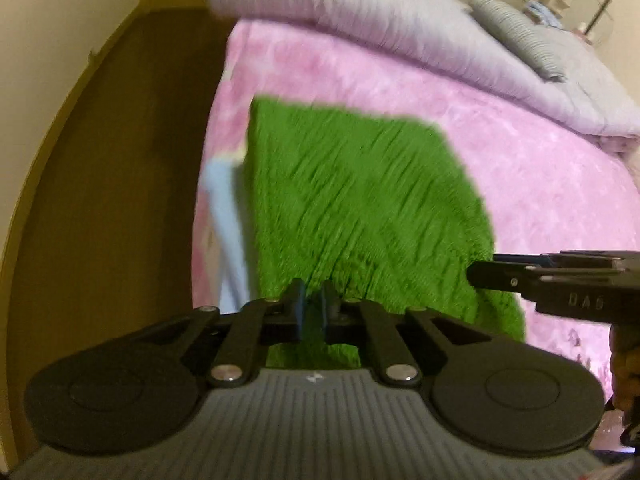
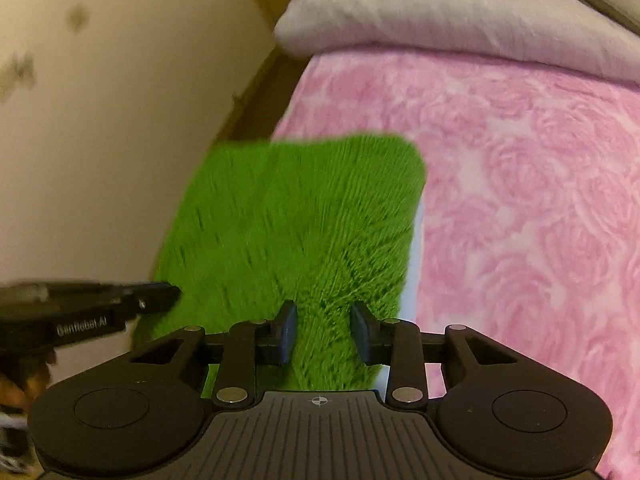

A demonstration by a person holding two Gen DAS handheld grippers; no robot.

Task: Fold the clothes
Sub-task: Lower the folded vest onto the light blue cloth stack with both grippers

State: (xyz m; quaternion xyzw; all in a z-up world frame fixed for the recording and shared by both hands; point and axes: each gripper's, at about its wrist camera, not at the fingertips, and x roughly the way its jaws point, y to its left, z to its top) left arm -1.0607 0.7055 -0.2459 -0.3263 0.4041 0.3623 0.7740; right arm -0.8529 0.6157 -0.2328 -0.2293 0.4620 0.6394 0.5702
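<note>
A fuzzy green garment (image 1: pixel 360 208) lies on the pink rose-patterned bed cover (image 1: pixel 540 184), near the bed's left edge. My left gripper (image 1: pixel 314 304) is shut on the garment's near edge, green fabric pinched between its pads. In the right wrist view the green garment (image 2: pixel 296 216) is held up in front of me. My right gripper (image 2: pixel 324 332) has its jaws partly apart with green fabric running between them. The right gripper also shows from the side in the left wrist view (image 1: pixel 480 270). The left gripper shows in the right wrist view (image 2: pixel 168 292).
A folded grey-lilac duvet (image 1: pixel 400 20) and a striped pillow (image 1: pixel 520 36) lie at the far end of the bed. A pale blue strip (image 1: pixel 224 216) hangs at the bed's left edge. Dark floor (image 1: pixel 120 200) and a cream wall (image 2: pixel 100 120) lie left.
</note>
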